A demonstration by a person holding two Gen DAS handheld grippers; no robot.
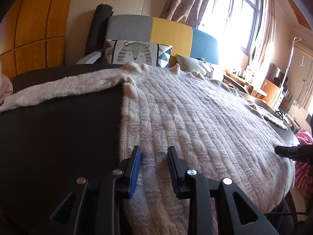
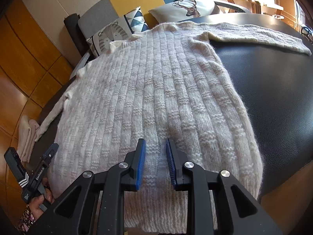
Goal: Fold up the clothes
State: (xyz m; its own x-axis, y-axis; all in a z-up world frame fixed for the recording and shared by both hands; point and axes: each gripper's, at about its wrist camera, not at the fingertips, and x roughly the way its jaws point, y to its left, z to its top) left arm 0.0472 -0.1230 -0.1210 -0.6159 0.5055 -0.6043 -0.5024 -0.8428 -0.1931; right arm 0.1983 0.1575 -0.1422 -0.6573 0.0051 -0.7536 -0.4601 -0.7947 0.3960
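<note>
A cream ribbed knit sweater (image 1: 195, 117) lies spread flat, neck away from me, on a black leather-like surface (image 1: 58, 137). One sleeve (image 1: 58, 92) stretches out to the left, and in the right wrist view the other sleeve (image 2: 254, 33) reaches right. My left gripper (image 1: 154, 150) hovers over the sweater's near left part, jaws apart, with no fabric pinched between them. My right gripper (image 2: 155, 143) stands open over the sweater (image 2: 156, 88) near its hem, gripping nothing. A hand holds the left gripper (image 2: 51, 149) at the sweater's left edge. The right gripper's tip (image 1: 281, 150) shows at the right edge.
A tiger pillow (image 1: 135, 52) and a deer pillow (image 2: 187, 7) lean on a grey, yellow and blue headboard (image 1: 170, 31). A folded pale cloth (image 2: 27, 137) lies at the left edge, and pink striped fabric (image 1: 303, 168) at the right. Bare black surface (image 2: 273, 98) lies right of the sweater.
</note>
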